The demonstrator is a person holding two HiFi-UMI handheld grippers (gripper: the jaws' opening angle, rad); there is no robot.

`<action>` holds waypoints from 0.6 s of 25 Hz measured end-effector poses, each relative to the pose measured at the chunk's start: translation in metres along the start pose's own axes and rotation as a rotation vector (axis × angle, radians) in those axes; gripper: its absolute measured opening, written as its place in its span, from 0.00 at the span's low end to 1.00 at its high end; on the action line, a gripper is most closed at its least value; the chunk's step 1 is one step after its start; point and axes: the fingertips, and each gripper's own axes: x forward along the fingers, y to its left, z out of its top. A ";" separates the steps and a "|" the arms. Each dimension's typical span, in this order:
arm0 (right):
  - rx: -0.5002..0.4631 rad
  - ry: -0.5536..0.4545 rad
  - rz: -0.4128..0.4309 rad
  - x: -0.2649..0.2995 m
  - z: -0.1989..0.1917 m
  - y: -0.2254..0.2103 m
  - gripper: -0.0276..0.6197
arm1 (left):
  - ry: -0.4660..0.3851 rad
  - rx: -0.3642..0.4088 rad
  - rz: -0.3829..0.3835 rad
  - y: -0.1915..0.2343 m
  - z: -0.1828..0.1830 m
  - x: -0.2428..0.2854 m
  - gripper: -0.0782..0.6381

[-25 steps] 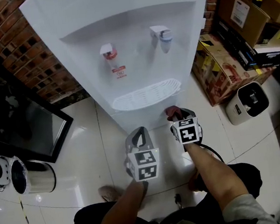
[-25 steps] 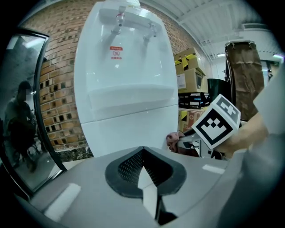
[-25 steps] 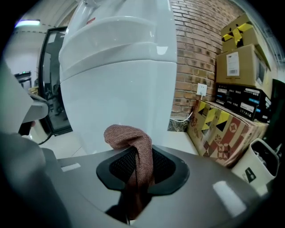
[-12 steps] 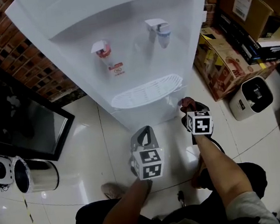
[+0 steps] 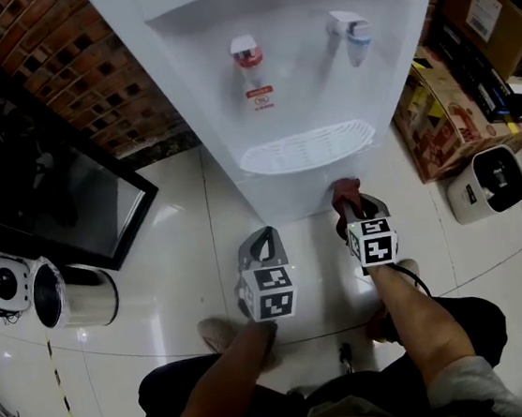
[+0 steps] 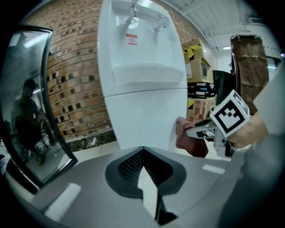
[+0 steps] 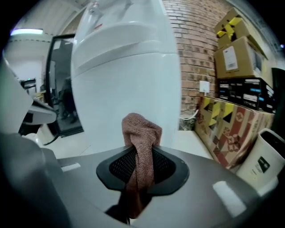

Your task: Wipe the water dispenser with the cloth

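Nearby, cardboard boxes [image 5: 441, 119] stand beside dispenser [image 5: 290, 58]; right tongs [image 5: 351, 205] grip cloth [image 5: 343, 189], left tongs [image 5: 261, 237] closed.

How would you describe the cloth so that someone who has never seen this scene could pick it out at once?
Find the tall white water dispenser standing by the brick wall, then look down to the right edge of its lower front panel. There the right gripper pinches the cloth, a reddish-brown towelling bunch and the only soft, dark-red thing nearby.

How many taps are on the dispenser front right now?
2. The red tap sits left in the water dispenser's recess, the blue tap right, both above the white drip tray. None looks hidden.
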 end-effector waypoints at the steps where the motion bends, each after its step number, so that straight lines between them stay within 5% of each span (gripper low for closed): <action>1: -0.039 0.008 0.046 0.002 -0.002 0.021 0.19 | 0.010 -0.006 0.025 0.012 -0.005 -0.003 0.11; 8: -0.122 0.016 0.319 0.018 -0.005 0.142 0.19 | 0.017 -0.052 0.155 0.072 -0.035 -0.016 0.11; 11: -0.141 0.019 0.376 0.026 -0.007 0.174 0.19 | 0.036 -0.141 0.213 0.091 -0.057 -0.018 0.11; 15: -0.148 0.036 0.411 0.044 -0.013 0.203 0.19 | 0.068 -0.137 0.252 0.110 -0.075 -0.018 0.11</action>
